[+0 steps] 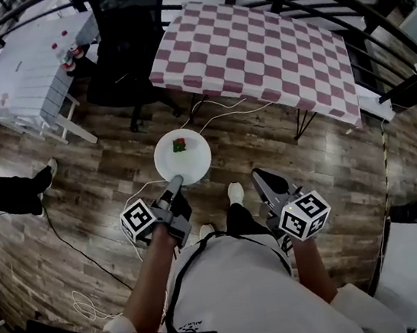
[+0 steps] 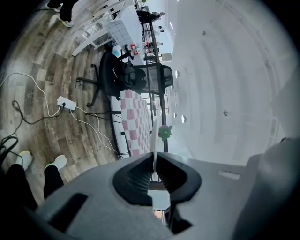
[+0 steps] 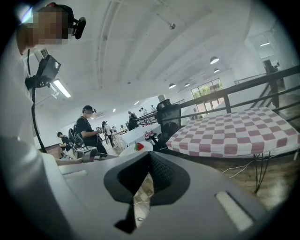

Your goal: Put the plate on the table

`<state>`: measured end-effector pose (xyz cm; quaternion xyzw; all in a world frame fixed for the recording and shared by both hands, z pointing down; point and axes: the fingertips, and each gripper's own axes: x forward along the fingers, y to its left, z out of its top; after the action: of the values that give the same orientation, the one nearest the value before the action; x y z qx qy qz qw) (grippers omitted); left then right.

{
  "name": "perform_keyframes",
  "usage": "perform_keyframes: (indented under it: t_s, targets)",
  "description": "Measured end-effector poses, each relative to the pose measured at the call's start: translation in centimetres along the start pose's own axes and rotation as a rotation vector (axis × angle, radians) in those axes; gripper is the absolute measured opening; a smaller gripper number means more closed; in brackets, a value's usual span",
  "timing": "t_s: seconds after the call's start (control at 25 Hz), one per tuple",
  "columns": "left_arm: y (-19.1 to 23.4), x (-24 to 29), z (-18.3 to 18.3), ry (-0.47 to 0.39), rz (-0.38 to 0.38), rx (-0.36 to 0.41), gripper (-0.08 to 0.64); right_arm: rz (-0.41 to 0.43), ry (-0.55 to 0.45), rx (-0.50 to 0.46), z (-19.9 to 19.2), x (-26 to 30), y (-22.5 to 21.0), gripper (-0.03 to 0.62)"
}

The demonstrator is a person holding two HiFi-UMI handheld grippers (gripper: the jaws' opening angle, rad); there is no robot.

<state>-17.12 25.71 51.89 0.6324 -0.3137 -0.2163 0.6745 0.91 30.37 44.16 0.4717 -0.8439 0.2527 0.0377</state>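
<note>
Left tool [image 1: 174, 181] clamps white plate [image 1: 194, 164] over wooden floor [image 1: 267, 142].

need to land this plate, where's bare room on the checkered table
The whole checkered table top shows bare; its near edge, facing the plate in the left tongs, looks easiest. The black chair crowds its left corner, the railing its right end. On the floor before it lie cables.

Left gripper [image 1: 174, 182]: held forward on bare left forearm [image 1: 148, 274], near level; jaws clamped on white plate [image 1: 192, 162] rim at their tips. Right gripper [image 1: 261, 176]: alongside, jaws apparently together, nothing between them.
</note>
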Motion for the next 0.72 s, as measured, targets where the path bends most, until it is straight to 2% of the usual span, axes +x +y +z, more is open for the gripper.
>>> perform_keyframes:
  t_s: [0.4,0.72]
  targets:
    - [-2.2,7.8,2.1,-0.027,-0.023,0.021,0.025,0.02,0.012,-0.006,3.9,2.8,-6.7,0.009]
    - [-5.0,13.6,2.8,-0.079,-0.042,0.021,0.025,0.075,0.017,-0.035,8.6,4.7,-12.1,0.009]
